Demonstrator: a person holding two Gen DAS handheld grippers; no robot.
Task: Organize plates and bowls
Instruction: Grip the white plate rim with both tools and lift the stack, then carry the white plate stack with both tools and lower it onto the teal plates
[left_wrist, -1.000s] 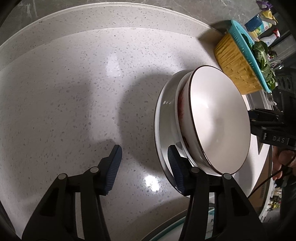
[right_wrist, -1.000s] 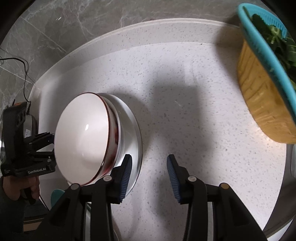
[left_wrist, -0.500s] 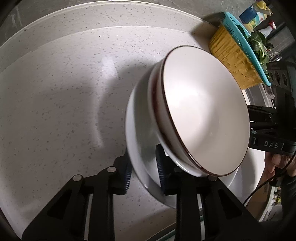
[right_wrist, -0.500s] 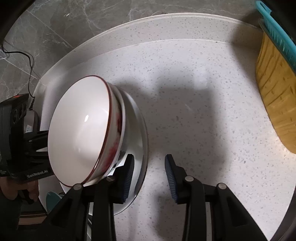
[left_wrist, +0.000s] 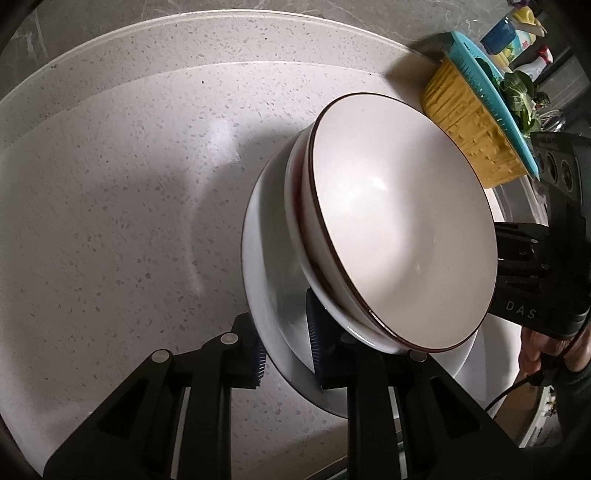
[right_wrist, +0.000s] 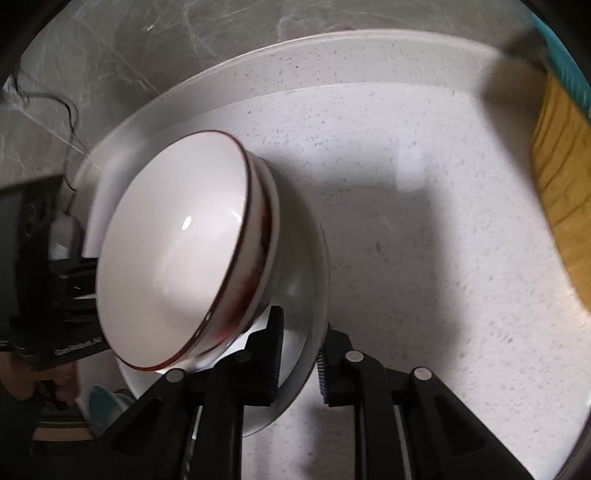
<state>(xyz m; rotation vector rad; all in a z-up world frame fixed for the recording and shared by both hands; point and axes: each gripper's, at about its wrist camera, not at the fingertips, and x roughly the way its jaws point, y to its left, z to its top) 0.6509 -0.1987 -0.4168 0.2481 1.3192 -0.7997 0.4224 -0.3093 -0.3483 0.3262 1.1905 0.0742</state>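
A white plate (left_wrist: 273, 266) carries two stacked white bowls (left_wrist: 399, 236), the top one with a thin brown rim. My left gripper (left_wrist: 284, 347) is closing, its blue pads pressing on the plate's near rim. On the opposite rim of the plate (right_wrist: 308, 258), my right gripper (right_wrist: 298, 360) is also closing, pads on either face. The bowls (right_wrist: 173, 258) sit just beyond its fingers. The stack tilts between the two grippers above the speckled counter (left_wrist: 129, 221). The right gripper's black housing (left_wrist: 532, 280) and a hand show past the bowls.
A yellow basket (left_wrist: 469, 122) with a teal colander of greens stands at the back right, bottles (left_wrist: 517, 37) behind it. A grey marble wall (right_wrist: 184, 44) with a cable (right_wrist: 66, 107) runs along the counter's back. A teal item (right_wrist: 103, 402) lies below the left hand.
Both grippers went from open beside the plate to shut on its rim, the left first. The plate with its bowls has come up, tilted and drawn nearer.
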